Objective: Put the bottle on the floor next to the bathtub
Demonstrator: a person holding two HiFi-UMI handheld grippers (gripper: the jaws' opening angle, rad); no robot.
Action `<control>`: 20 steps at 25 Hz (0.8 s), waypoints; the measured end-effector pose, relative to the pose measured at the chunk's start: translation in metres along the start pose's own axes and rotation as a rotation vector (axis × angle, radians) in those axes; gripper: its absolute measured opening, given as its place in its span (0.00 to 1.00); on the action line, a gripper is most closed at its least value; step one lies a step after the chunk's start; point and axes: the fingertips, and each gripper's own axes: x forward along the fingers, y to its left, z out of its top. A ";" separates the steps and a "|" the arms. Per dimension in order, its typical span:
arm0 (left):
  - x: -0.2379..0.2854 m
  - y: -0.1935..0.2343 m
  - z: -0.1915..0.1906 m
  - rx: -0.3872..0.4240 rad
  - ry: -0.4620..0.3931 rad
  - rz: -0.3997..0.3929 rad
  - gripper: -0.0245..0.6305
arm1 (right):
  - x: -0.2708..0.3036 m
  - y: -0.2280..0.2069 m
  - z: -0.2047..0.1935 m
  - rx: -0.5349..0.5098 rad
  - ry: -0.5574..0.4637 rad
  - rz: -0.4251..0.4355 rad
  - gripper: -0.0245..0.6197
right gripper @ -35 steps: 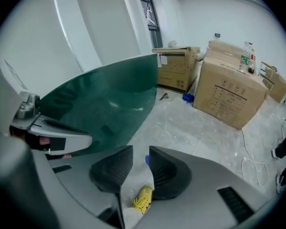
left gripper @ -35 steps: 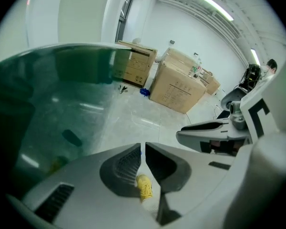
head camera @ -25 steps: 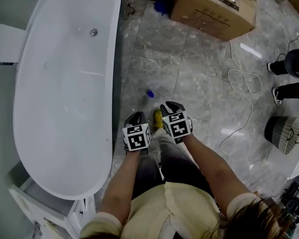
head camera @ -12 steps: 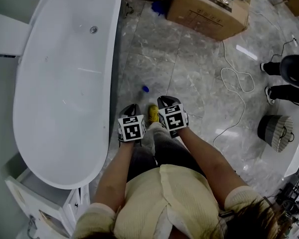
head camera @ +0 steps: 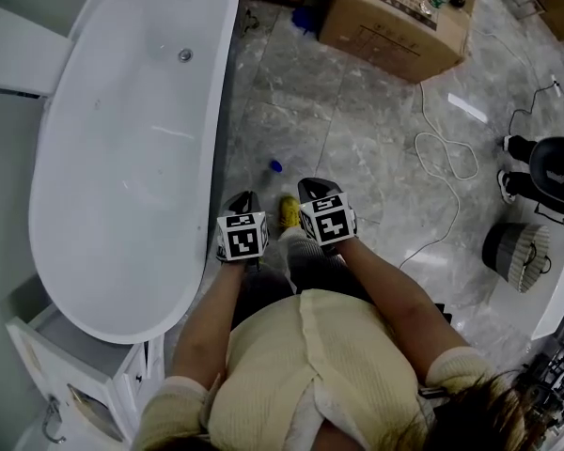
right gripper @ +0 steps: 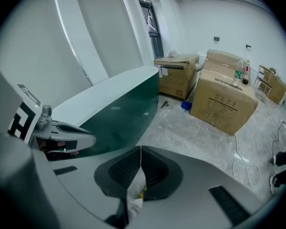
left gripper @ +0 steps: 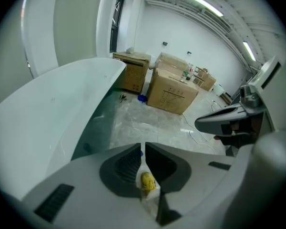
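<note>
– Beside the bathtub (head camera: pixel 122 158), which mark is the bottle (head camera: pixel 275 166)?
– The small blue cap on the floor (head camera: pixel 376 158). From overhead, little but the cap shows. It stands near the bathtub's outer wall, clear of both grippers.

– Is any writing legible?
– None. The cardboard box (head camera: pixel 395 22) beyond the bathtub's far end carries dark print and a pale label, both too small to read. Each gripper bears a marker cube (head camera: pixel 242 236) faced with black-and-white squares: patterns, not words.

– State of the grippers?
– Left gripper (left gripper: pixel 142 145): jaws a narrow slit apart, nothing gripped. Floor and a yellow shoe (left gripper: pixel 148 182) show below the slit. Right gripper (right gripper: pixel 140 147): jaws have just been closing and now meet at the tips, with nothing between them. Both hang over the floor near the bathtub's side, nearer the person than the bottle is.

– Surface and room?
– Floor: glossy grey stone tiles with pale veins, catching reflections of the lights. Bathtub: white, oval, freestanding, with the drain (head camera: pixel 184 55) toward its far end. A white cable (head camera: pixel 446 158) lies in loops on the floor, well apart from the bathtub. The left gripper view adds white walls and strip lights (left gripper: pixel 202 2) on the ceiling.
</note>
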 end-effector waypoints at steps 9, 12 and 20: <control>-0.014 0.000 0.011 -0.016 -0.032 0.011 0.16 | -0.007 -0.004 0.011 -0.016 -0.010 0.005 0.09; -0.015 0.002 0.014 -0.029 -0.035 0.006 0.16 | -0.008 -0.005 0.012 -0.006 -0.006 0.009 0.09; -0.011 0.001 0.008 -0.043 -0.013 -0.001 0.16 | 0.002 -0.007 0.005 -0.002 0.017 0.015 0.09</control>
